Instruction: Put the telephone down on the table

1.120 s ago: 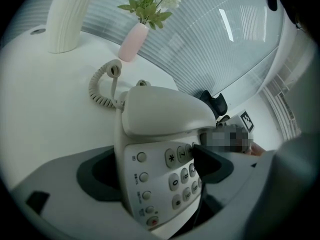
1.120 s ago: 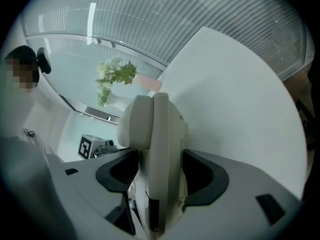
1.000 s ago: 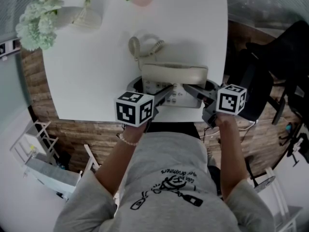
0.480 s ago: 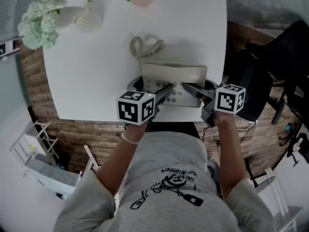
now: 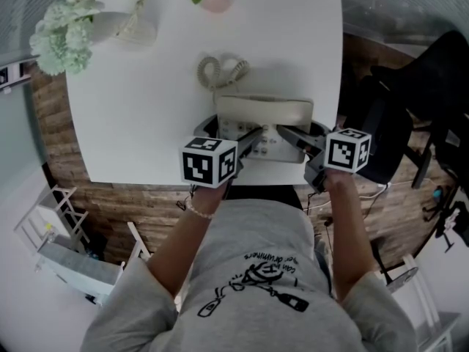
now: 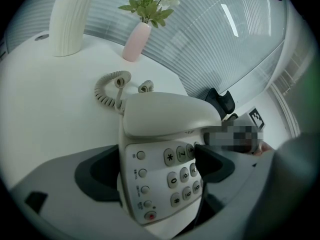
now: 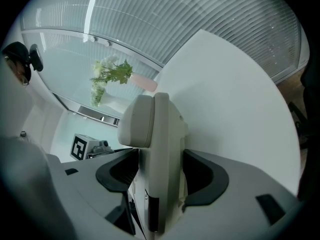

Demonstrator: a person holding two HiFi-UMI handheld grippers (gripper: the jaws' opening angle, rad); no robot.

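1. Risks shaking the handset [image 6: 170, 116] off its cradle if the telephone [image 5: 264, 123] is tilted on the way down; looks to be merely resting there.
2. Risks a twist or a sudden drop if one side is let go before the other, given a load shared between two grips.
3. Could tip off the near edge of the worktop [image 5: 146, 108] if released too far back towards the person; safer set further in.
4. Could drag or snag on the coiled cord [image 5: 220, 70], lying on the worktop just behind the telephone.
5. Clamped at its near end by the left hand-held gripper [image 6: 157, 169]: one jaw against the left side of the base, the other lying over the keypad [image 6: 182, 176], buttons facing the camera.
6. Pinched through its thickness by the right hand-held gripper [image 7: 162, 176]: seen edge-on, a jaw pressed to each flat face, nothing slack.
7. Held between the two, over the near part of the worktop, straight ahead of the person; impossible to say whether the underside already touches the surface.
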